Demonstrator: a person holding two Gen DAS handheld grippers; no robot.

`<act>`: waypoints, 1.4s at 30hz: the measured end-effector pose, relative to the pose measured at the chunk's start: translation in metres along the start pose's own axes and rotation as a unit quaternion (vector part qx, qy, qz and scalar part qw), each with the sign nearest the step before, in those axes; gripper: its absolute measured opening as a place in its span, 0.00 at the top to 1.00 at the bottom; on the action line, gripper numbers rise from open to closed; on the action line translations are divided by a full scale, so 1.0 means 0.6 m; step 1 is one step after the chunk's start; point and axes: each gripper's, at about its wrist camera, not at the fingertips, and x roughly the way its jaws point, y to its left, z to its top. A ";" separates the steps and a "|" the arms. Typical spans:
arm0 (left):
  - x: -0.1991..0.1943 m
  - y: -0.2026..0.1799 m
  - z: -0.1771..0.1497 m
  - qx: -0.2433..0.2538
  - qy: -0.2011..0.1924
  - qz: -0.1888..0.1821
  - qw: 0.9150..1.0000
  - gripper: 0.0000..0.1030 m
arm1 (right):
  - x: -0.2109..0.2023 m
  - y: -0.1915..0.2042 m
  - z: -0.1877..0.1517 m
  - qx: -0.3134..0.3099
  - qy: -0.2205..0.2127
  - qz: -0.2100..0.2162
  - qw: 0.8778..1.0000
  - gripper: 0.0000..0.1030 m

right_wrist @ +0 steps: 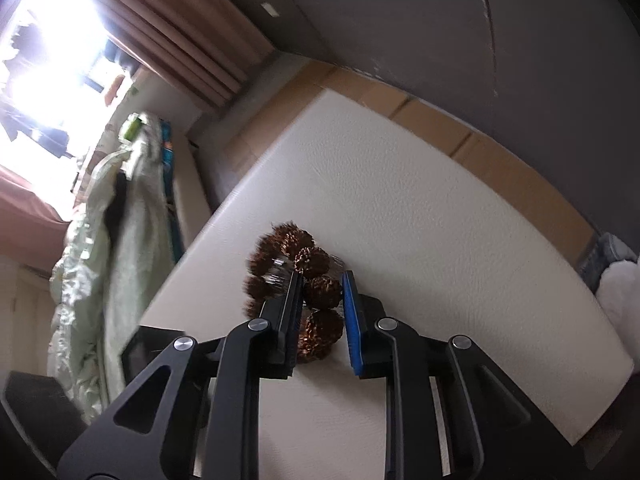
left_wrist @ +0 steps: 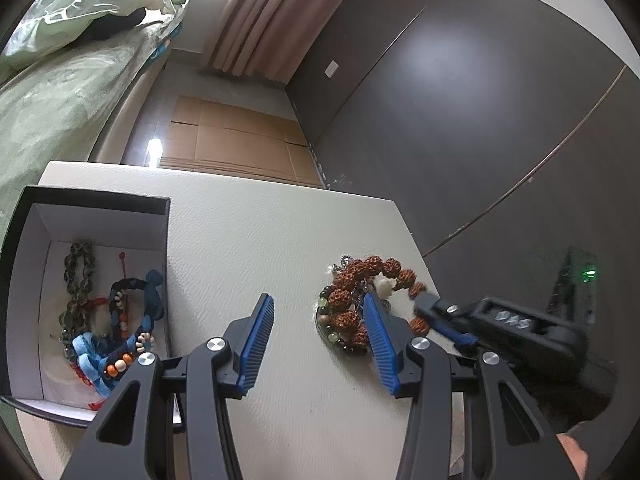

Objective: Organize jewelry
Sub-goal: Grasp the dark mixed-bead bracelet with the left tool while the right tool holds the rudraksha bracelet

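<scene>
Right hand-held gripper point(right_wrist: 322, 300) is clamped on the brown bead bracelet point(right_wrist: 320, 292) above the desk point(right_wrist: 440, 240). Left hand-held gripper point(left_wrist: 318, 306) stands open, empty.

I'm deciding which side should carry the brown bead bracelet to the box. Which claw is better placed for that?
The right claw: its pads already bracket the brown bead bracelet on the table. The left claw stands open, holding nothing, though nearer the box.

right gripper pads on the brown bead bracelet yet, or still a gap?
Touching. In the right wrist view, the brown bead bracelet sits between the right gripper pads, beads meeting both pad faces. The left wrist view blurs it.
</scene>
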 end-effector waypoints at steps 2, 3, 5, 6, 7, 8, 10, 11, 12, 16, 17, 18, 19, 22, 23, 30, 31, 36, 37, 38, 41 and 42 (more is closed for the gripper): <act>0.003 -0.003 0.000 0.002 0.000 0.002 1.000 0.57 | -0.013 0.004 0.004 0.001 -0.006 0.024 1.000 0.80; 0.002 -0.004 0.000 0.003 -0.001 0.001 1.000 0.57 | -0.019 0.004 0.006 0.002 -0.009 0.034 0.999 0.80; 0.001 -0.010 0.001 0.011 -0.005 -0.001 1.000 0.57 | -0.033 0.007 0.010 0.001 -0.017 0.053 0.998 0.80; 0.001 -0.014 0.001 0.015 -0.007 -0.002 1.000 0.57 | -0.040 0.008 0.013 -0.001 -0.021 0.063 0.998 0.80; 0.001 -0.020 0.001 0.020 -0.010 -0.002 1.000 0.57 | -0.046 0.006 0.014 -0.002 -0.023 0.069 0.997 0.80; 0.002 -0.024 0.001 0.024 -0.012 -0.003 1.000 0.57 | -0.052 0.006 0.016 -0.002 -0.027 0.075 0.997 0.80; 0.012 -0.029 0.002 0.028 -0.007 -0.006 1.000 0.57 | -0.064 0.003 0.020 0.002 -0.034 0.084 0.996 0.80; 0.018 -0.030 0.003 0.028 -0.004 -0.006 1.000 0.57 | -0.067 0.000 0.021 0.004 -0.037 0.087 0.996 0.80; 0.023 -0.030 0.003 0.027 -0.001 -0.006 1.000 0.59 | -0.072 -0.005 0.024 0.011 -0.041 0.089 0.995 0.80; 0.053 -0.029 0.004 0.017 0.015 -0.005 1.000 0.63 | -0.083 -0.027 0.031 0.035 -0.049 0.089 0.994 0.80; 0.060 -0.029 0.003 0.015 0.020 -0.004 1.000 0.65 | -0.085 -0.033 0.033 0.040 -0.050 0.088 0.994 0.80; 0.067 -0.028 0.003 0.014 0.023 -0.002 1.000 0.66 | -0.088 -0.038 0.033 0.044 -0.051 0.087 0.994 0.80; 0.074 -0.027 0.003 0.013 0.027 0.000 1.000 0.66 | -0.089 -0.044 0.035 0.050 -0.051 0.088 0.994 0.80; 0.092 -0.024 -0.001 0.012 0.036 0.014 0.999 0.71 | -0.094 -0.055 0.040 0.059 -0.050 0.091 0.993 0.80; 0.098 -0.024 -0.002 0.013 0.040 0.019 0.999 0.72 | -0.095 -0.057 0.040 0.061 -0.051 0.091 0.993 0.80; 0.123 -0.038 -0.025 0.054 0.052 0.049 0.996 0.73 | -0.098 -0.063 0.042 0.070 -0.046 0.091 0.992 0.80; 0.124 -0.044 -0.029 0.066 0.051 0.060 0.995 0.74 | -0.097 -0.064 0.042 0.071 -0.045 0.091 0.992 0.80; 0.126 -0.058 -0.046 0.105 0.053 0.099 0.988 0.85 | -0.094 -0.063 0.040 0.071 -0.039 0.091 0.993 0.80; 0.126 -0.062 -0.049 0.118 0.056 0.108 0.985 0.87 | -0.093 -0.062 0.038 0.070 -0.037 0.091 0.993 0.80; 0.126 -0.063 -0.050 0.124 0.057 0.114 0.984 0.91 | -0.091 -0.061 0.039 0.070 -0.036 0.091 0.993 0.80; 0.123 -0.055 -0.052 0.122 0.062 0.114 0.984 0.93 | -0.090 -0.062 0.038 0.069 -0.034 0.090 0.993 0.80; 0.121 -0.053 -0.053 0.119 0.063 0.111 0.985 0.93 | -0.089 -0.060 0.037 0.068 -0.033 0.089 0.993 0.80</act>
